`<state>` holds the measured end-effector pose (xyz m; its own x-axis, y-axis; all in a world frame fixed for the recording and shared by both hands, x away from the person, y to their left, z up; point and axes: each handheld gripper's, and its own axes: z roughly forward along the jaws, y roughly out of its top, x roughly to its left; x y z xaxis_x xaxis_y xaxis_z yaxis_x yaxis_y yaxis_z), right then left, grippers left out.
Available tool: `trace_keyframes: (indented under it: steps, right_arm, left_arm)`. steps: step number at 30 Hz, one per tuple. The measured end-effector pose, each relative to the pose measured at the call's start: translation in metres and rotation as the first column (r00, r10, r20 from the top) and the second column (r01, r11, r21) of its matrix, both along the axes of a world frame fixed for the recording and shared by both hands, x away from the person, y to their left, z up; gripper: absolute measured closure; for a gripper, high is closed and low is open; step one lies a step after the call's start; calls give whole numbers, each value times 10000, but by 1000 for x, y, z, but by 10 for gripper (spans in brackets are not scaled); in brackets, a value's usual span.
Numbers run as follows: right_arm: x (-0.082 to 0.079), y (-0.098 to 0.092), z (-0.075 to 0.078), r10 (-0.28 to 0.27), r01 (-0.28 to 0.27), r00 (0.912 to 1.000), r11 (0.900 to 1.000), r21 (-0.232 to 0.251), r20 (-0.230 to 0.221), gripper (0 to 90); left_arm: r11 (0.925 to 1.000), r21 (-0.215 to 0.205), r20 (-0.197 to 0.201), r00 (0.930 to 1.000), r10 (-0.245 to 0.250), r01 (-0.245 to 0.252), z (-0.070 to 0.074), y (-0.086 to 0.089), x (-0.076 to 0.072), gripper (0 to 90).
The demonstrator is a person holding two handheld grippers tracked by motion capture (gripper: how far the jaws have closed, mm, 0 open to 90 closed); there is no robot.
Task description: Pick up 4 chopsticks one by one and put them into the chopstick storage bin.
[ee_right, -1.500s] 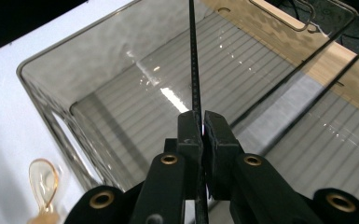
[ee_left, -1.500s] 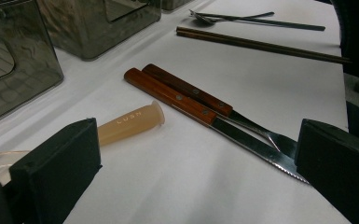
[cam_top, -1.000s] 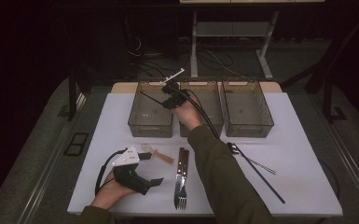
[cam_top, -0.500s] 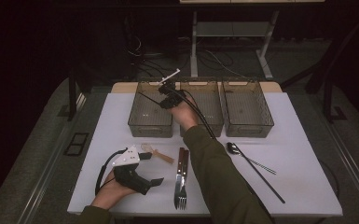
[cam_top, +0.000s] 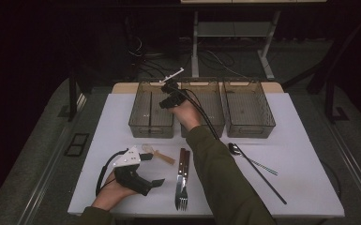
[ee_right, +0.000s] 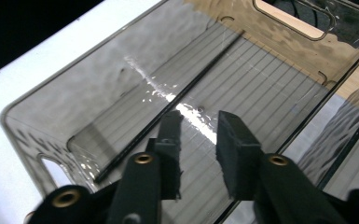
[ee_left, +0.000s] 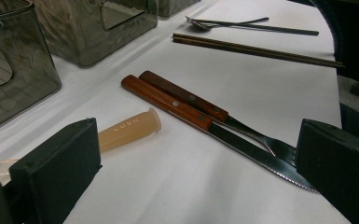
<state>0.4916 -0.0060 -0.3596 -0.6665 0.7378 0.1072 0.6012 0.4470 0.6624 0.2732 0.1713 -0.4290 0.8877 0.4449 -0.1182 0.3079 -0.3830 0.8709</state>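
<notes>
A thin black stick (ee_right: 168,112) is seen lying flat on the ribbed floor of the left-hand bin (cam_top: 151,110), a clear smoky-grey plastic box with cut-out handles that is set at the far side of the white table. The stick is laid lengthwise in the bin, near one long wall, and is partly hidden by glare on the plastic. It is not touched by anything.
</notes>
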Motion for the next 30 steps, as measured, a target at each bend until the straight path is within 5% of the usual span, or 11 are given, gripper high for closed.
trace_keyframes:
  steps: [5, 18, 30]
  right_arm:
    - [0, -10, 5, 220, -199, 9991, 9981, 591, -366, 574]
    - [-19, -54, 23, 577, -619, 9967, 9952, 752, 566, 402]
    - [-40, -96, 34, 491, -565, 9950, 9948, 844, 870, 271]
  left_arm:
    - [10000, 57, 20, 10000, 1, -1, 0, 0, 0, 0]
    - [9999, 146, -34, 10000, 39, -38, -2, -1, 0, 0]
    - [9996, 246, -93, 9999, 115, -113, -3, -2, 0, 0]
